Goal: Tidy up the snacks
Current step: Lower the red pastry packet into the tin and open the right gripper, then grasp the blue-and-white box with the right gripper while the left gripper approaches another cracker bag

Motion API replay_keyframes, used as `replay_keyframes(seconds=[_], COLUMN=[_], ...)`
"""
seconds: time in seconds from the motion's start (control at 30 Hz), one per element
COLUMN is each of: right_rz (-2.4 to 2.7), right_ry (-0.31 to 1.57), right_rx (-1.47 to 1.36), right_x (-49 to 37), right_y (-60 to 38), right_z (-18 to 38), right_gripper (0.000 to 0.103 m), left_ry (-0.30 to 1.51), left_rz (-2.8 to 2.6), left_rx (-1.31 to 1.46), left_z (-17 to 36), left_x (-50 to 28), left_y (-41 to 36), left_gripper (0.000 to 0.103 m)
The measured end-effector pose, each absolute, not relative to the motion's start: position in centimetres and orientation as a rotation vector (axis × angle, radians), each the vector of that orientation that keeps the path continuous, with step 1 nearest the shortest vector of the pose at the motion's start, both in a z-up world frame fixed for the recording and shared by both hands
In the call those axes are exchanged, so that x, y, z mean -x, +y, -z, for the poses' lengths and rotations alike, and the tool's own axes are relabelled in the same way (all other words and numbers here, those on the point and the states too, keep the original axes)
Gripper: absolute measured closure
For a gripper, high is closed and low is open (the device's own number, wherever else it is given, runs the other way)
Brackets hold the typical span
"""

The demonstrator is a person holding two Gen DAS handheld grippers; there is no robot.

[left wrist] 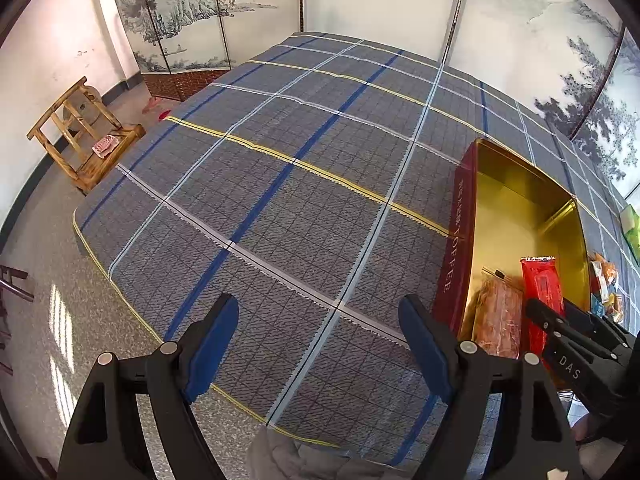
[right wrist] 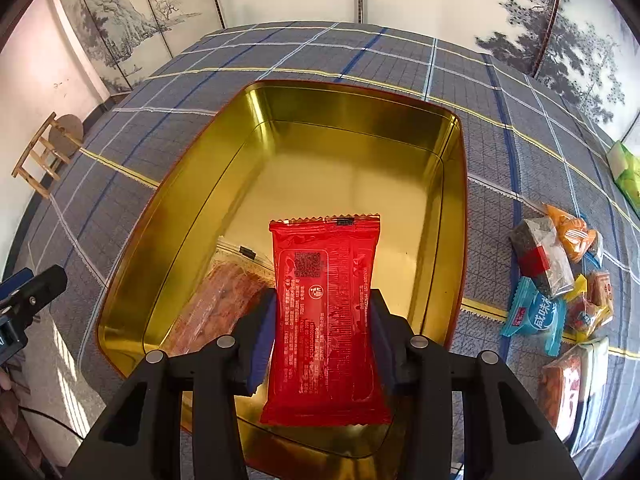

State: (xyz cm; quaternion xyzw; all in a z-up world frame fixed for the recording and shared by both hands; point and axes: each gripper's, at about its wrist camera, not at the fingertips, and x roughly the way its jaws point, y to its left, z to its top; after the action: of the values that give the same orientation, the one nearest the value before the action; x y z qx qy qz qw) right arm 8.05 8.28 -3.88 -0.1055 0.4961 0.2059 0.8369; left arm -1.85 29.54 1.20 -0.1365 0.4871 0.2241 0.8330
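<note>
My right gripper [right wrist: 324,336] is shut on a red snack packet [right wrist: 324,312], held above the near part of a gold-lined tin [right wrist: 360,108] with dark red outer walls. A clear packet of orange-brown snack [right wrist: 216,304] lies inside the tin at its near left. In the left wrist view the tin [left wrist: 460,216] is at the right, with the red packet [left wrist: 540,284] and the right gripper [left wrist: 560,328] over it. My left gripper [left wrist: 320,344] is open with nothing between its fingers, over bare plaid cloth left of the tin.
Several loose snack packets [right wrist: 552,264] lie on the plaid tablecloth [right wrist: 500,140] right of the tin, a blue one [right wrist: 536,316] nearest. A green pack [right wrist: 626,172] sits at the far right. A wooden stool [left wrist: 80,136] stands on the floor at left. Painted screens line the back.
</note>
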Motion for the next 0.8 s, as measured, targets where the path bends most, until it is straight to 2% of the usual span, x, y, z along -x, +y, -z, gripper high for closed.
replay_keyframes(seconds=[0.4, 0.8], right_rz=[-0.423, -0.488], right_ry=[1.036, 0.976], right_rx=[0.275, 0.234], right_x=[-7.7, -6.6], right_y=[9.0, 7.6], right_z=[4.2, 2.3], right_gripper=[0.058, 0.051], left_ry=[1.038, 1.037], left_rz=[-0.522, -0.505], left_rx=[0.296, 0.269], left_z=[-1.0, -1.6], left_x=[3.7, 4.2], left_y=[29.8, 28.2], left_gripper=[0.023, 0.023])
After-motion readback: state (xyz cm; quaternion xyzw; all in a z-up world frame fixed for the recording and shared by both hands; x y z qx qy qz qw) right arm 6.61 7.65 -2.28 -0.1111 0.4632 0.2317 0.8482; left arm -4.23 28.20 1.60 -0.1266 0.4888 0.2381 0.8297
